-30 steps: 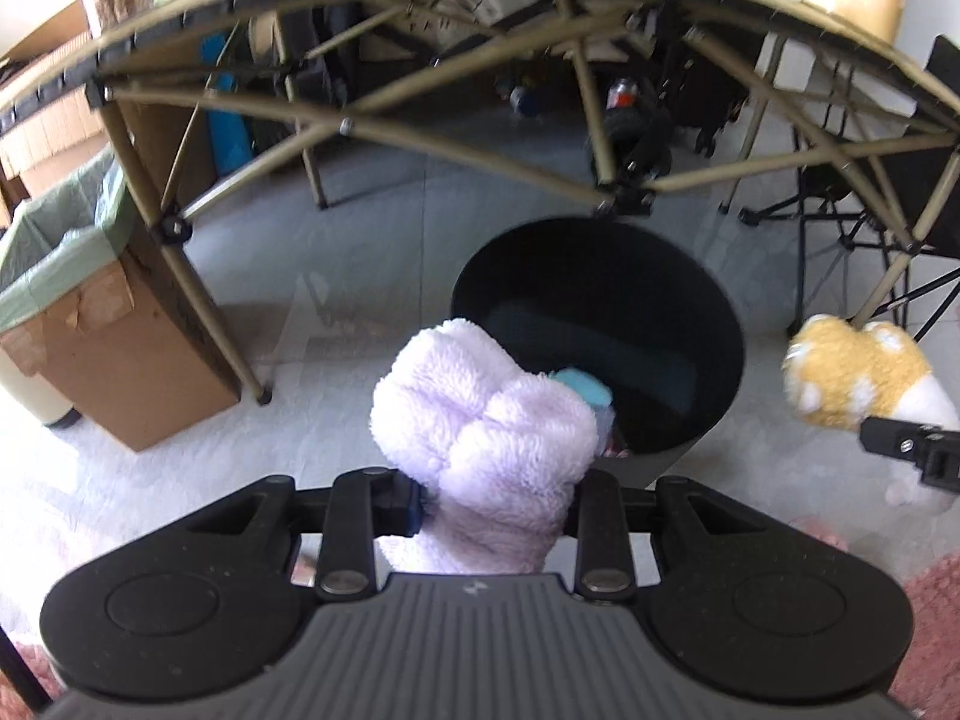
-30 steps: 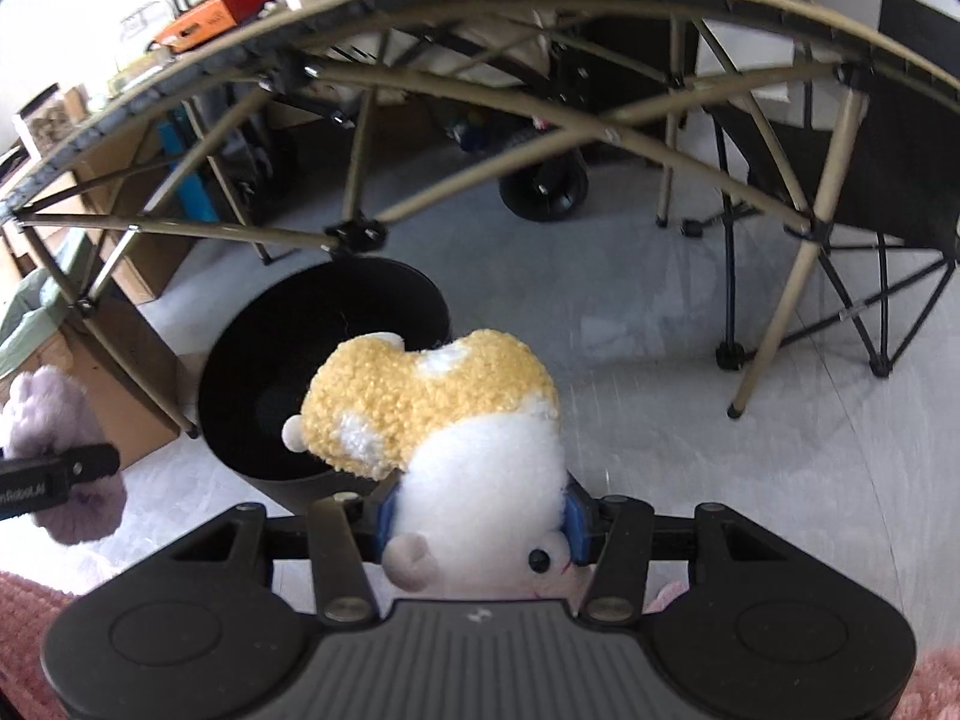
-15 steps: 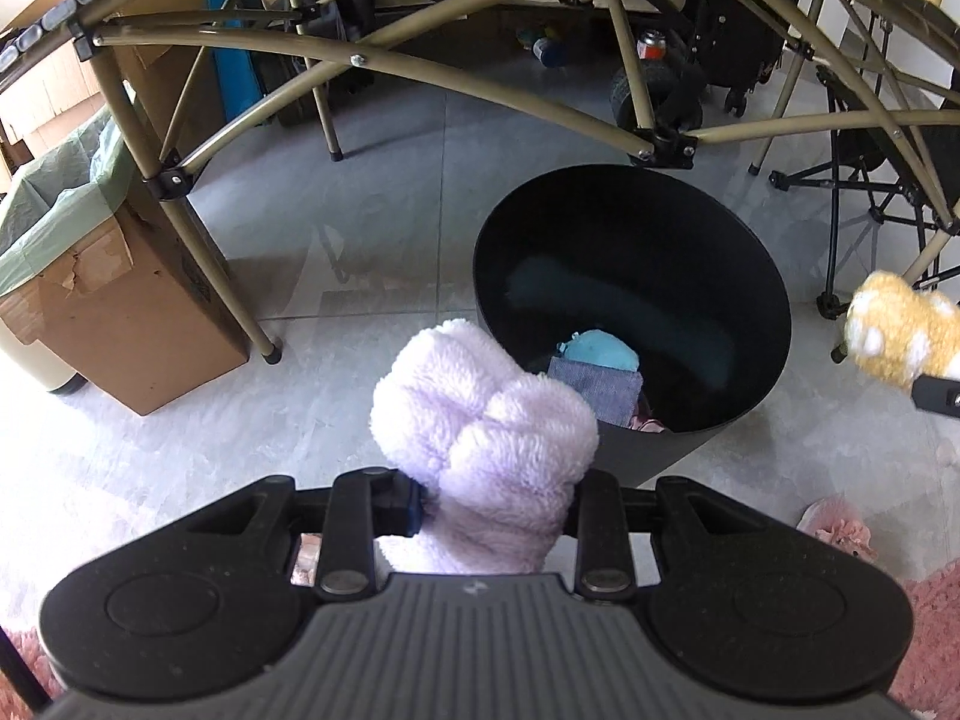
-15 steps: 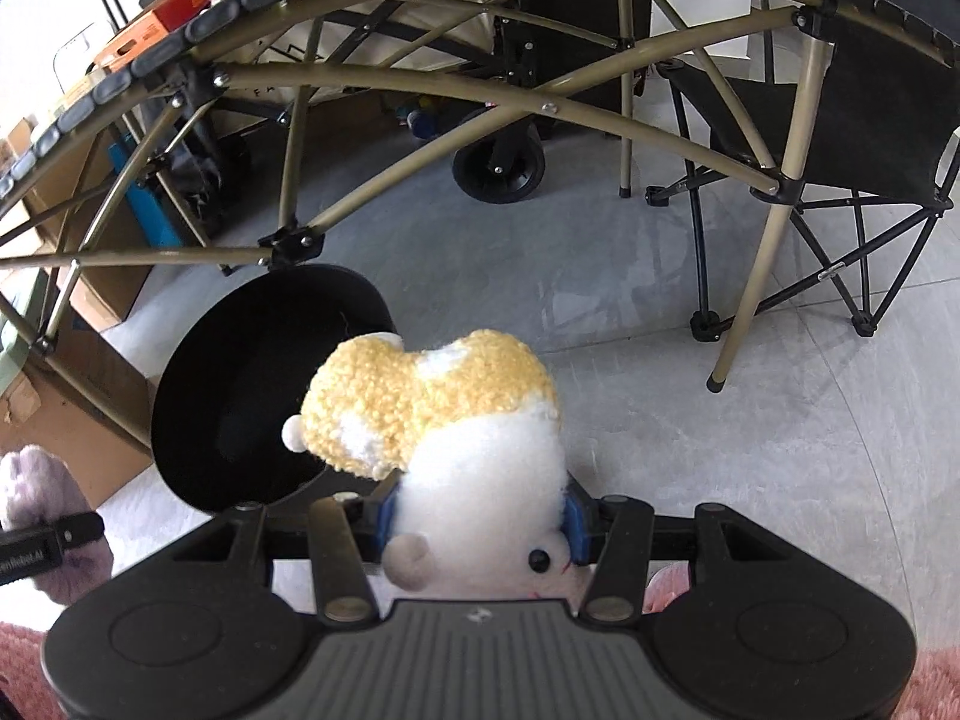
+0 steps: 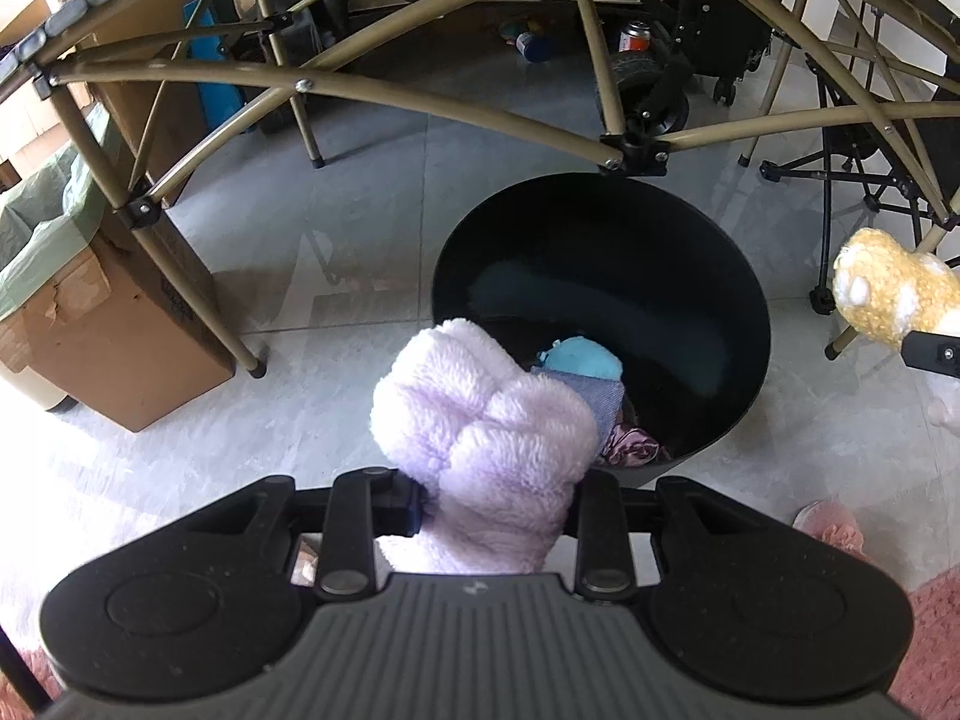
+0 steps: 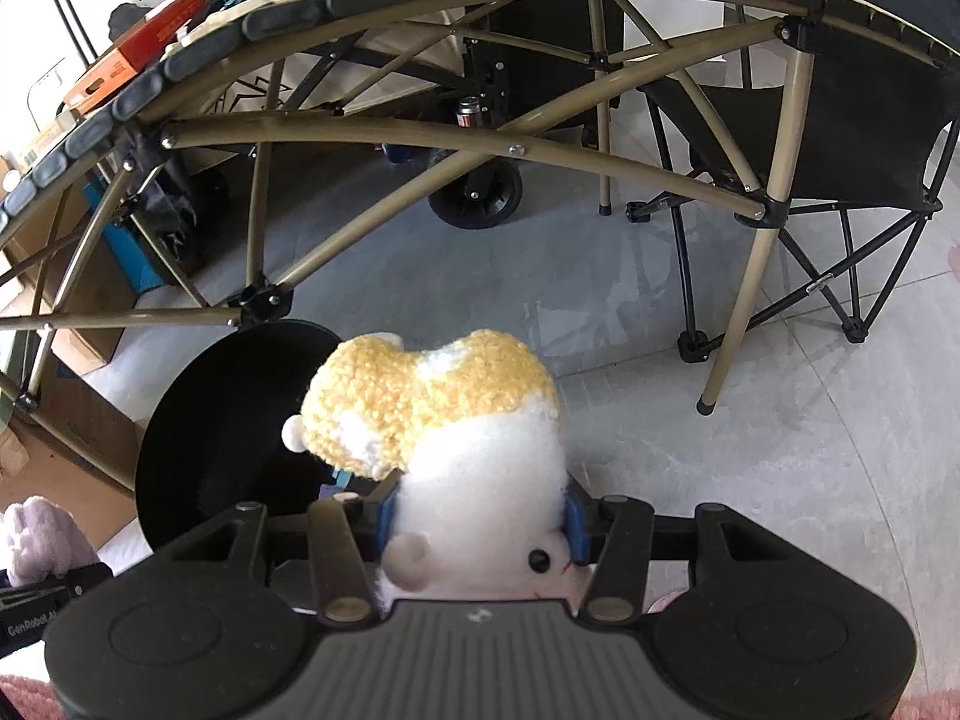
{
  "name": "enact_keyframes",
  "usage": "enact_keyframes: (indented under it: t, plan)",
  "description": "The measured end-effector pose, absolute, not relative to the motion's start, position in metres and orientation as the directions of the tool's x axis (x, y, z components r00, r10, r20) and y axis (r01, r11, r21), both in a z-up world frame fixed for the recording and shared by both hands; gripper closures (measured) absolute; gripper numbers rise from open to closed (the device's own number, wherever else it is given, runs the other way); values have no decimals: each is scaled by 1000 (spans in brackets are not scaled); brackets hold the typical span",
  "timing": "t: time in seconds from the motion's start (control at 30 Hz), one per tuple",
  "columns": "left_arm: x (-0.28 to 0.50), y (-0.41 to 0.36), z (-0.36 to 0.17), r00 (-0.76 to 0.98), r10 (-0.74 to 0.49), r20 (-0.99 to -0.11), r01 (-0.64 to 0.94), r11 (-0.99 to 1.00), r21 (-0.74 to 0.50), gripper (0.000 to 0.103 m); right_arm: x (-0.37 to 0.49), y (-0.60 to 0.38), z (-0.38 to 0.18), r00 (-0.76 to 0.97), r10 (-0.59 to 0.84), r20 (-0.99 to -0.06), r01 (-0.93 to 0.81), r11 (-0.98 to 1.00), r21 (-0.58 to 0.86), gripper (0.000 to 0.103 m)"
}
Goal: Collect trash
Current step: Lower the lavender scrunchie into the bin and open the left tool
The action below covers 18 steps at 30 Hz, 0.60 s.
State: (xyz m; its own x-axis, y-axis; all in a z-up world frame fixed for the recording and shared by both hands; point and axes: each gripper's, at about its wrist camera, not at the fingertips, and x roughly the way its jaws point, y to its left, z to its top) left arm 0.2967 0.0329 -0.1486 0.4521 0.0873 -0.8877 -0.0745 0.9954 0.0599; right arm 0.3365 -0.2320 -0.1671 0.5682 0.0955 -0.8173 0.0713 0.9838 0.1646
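My left gripper (image 5: 498, 504) is shut on a fluffy lilac plush toy (image 5: 486, 438), held just above the near rim of a round black bin (image 5: 738, 420). Inside the bin lie a teal item (image 5: 579, 359), a grey-blue cloth (image 5: 594, 399) and a pink crumpled thing (image 5: 630, 444). My right gripper (image 6: 480, 519) is shut on a white plush toy with a yellow curly back (image 6: 456, 420), to the right of the bin (image 6: 198, 450) and near its rim. That toy (image 5: 882, 294) also shows at the right edge of the left wrist view. The lilac toy (image 6: 36, 540) appears low left in the right wrist view.
A folding table's tan metal frame (image 5: 420, 96) arches over the bin. A cardboard box with a green liner (image 5: 90, 324) stands to the left. A black folding chair (image 6: 840, 138) is at the right, a wheeled cart (image 6: 480, 192) behind. Pink rug (image 5: 936, 630) lies at the near edge.
Both grippers have moved toward the bin and tipped downward with their toys. The bin's inside and contents now show more fully in the left wrist view.
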Motion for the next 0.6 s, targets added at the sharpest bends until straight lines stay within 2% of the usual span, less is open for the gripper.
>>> enact_keyframes:
  t: [0.6]
  plan:
    - [336, -2, -129, 485, 20, -874, -42, 999, -1, 72, 344, -239, -176, 563, 89, -821, 107, 978, 179, 54]
